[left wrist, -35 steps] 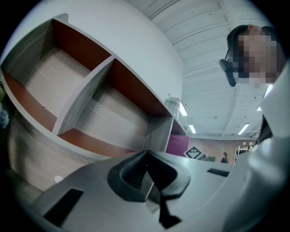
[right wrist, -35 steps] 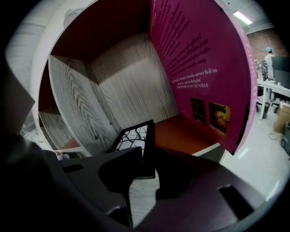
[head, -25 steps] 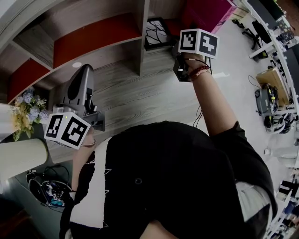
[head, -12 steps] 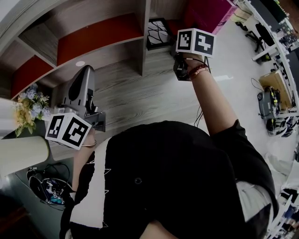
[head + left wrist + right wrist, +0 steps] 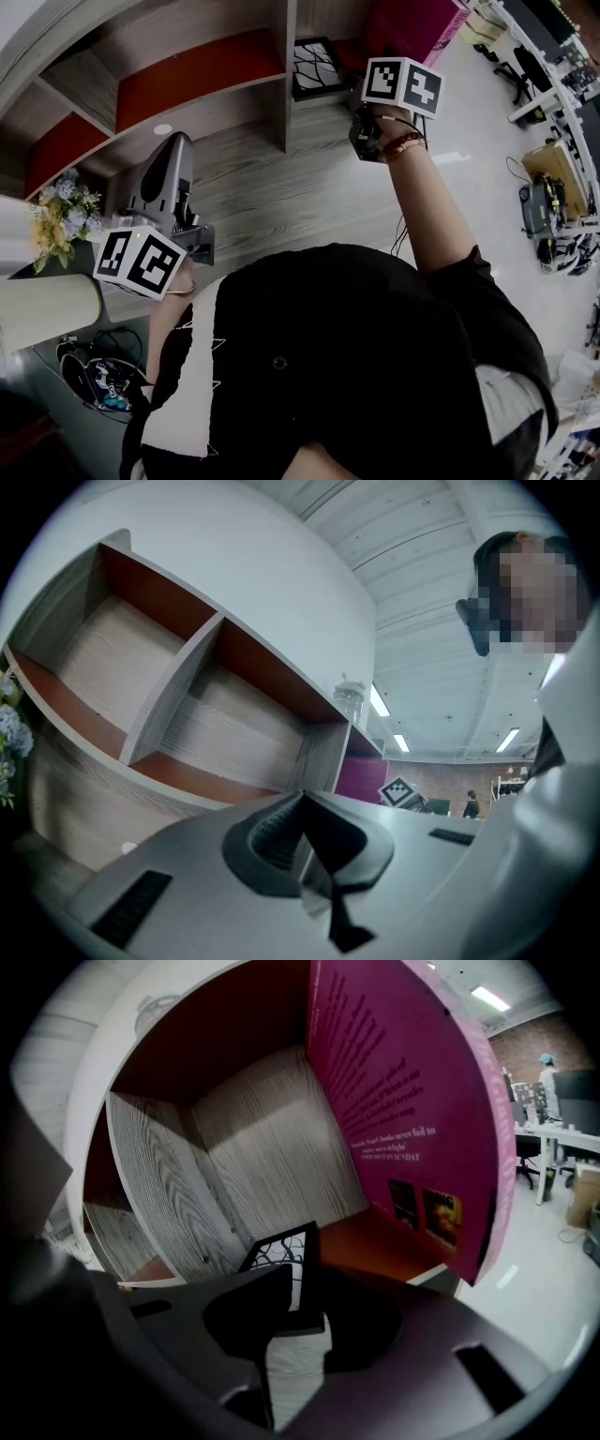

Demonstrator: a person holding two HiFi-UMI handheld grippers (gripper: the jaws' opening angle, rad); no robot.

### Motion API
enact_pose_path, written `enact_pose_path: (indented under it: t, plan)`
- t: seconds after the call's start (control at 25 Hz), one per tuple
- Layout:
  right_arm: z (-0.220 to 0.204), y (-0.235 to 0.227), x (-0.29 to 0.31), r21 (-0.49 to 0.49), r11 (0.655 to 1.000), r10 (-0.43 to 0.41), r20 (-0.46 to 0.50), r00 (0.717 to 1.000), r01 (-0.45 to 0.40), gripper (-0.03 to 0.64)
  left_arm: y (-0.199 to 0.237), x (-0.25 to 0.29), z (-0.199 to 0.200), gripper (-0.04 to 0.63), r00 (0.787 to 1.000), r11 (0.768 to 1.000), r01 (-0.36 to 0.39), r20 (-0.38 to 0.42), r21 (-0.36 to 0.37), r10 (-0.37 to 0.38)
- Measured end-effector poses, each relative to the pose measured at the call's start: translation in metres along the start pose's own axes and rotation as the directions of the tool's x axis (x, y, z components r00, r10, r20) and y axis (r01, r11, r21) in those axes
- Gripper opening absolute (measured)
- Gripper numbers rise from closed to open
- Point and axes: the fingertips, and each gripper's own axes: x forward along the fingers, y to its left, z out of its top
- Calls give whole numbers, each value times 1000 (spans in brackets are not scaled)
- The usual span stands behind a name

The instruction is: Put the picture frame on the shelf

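The picture frame [image 5: 281, 1252] is black-edged with a white, branch-patterned face. It stands between my right gripper's jaws, just inside a wood-lined shelf compartment [image 5: 272, 1147]. My right gripper [image 5: 305, 1283] is shut on the frame. In the head view the frame [image 5: 315, 66] sits at the compartment mouth, up-left of the right gripper's marker cube [image 5: 401, 84], which hides the jaws. My left gripper [image 5: 169, 159] is held low at the left, pointing at the shelf, shut and empty. In the left gripper view its tips [image 5: 302, 797] meet.
The shelf has wood dividers [image 5: 281, 103] and red-brown back panels [image 5: 197, 75]. A magenta panel [image 5: 412, 1119] borders the compartment on the right. Flowers [image 5: 61, 216] and a white cylinder [image 5: 47, 314] stand at the left, with cables [image 5: 94, 384] below them. Desks and chairs [image 5: 553, 84] are at the far right.
The right gripper's cube has shifted slightly right, and the frame's patterned face now shows more squarely. The left gripper has barely moved.
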Motion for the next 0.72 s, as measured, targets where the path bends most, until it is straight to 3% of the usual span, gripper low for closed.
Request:
enact_pose_path:
  t: [0.32, 0.56, 0.72]
  plan:
    - [1, 5, -38, 9, 1000, 27, 103, 994, -28, 43, -10, 17, -10, 11, 999, 999, 35, -20, -17, -35]
    - [-14, 25, -54, 97, 985, 129, 139, 982, -144, 4, -25, 34, -24, 11, 996, 996, 80, -48, -29, -81]
    - [-11, 48, -67, 93, 957, 249, 218, 944, -274, 5, -37, 44, -29, 11, 992, 993, 110, -59, -31, -112]
